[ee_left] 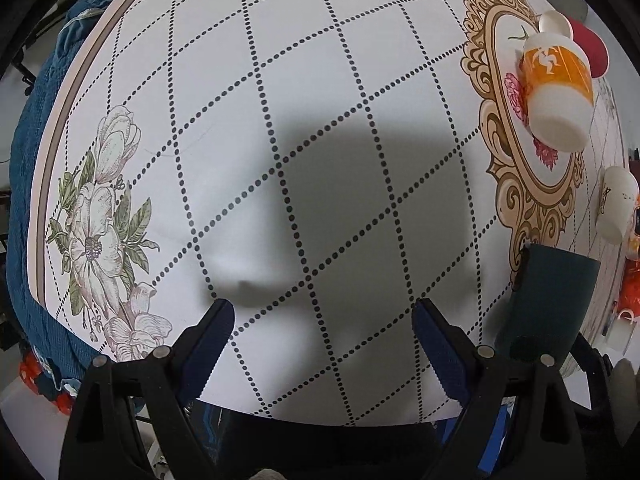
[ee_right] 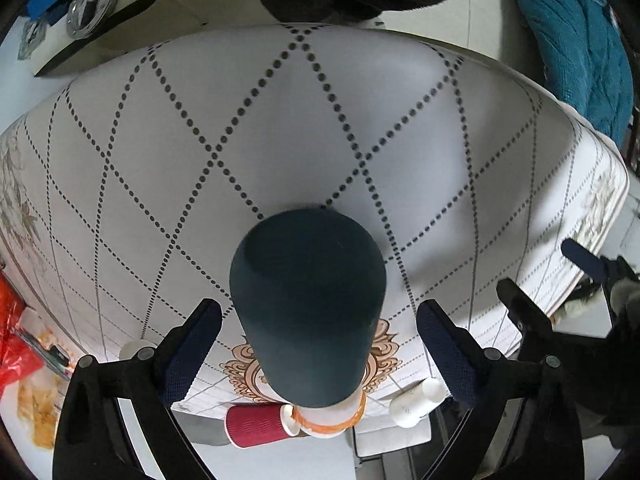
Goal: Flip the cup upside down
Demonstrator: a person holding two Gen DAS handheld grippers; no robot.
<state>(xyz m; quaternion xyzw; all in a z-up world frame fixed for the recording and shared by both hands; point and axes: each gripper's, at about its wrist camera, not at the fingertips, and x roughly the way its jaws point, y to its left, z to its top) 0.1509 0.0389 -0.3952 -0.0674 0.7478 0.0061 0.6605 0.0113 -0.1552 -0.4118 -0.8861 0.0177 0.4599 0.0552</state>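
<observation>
Dark teal cup [ee_right: 308,312] stands inverted on the worktop [ee_right: 280,120], base up, between both claws.

Right claw [ee_right: 318,340]: jaws spread, one each side of the cup, neither touching it. Left claw [ee_left: 322,336]: jaws spread over bare patterned cloth, holding nothing; the teal cup [ee_left: 548,304] sits just beside its right finger. Orange-and-white mug [ee_left: 558,88], red paper cup [ee_left: 590,46] and a white cup [ee_left: 616,204] lie further off.

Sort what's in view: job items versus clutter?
Job: dark cup, standing between the fingers of the open right gripper.

Lying about: orange-and-white cup, red cup, white cup. The left gripper is open and holds nothing.
</observation>
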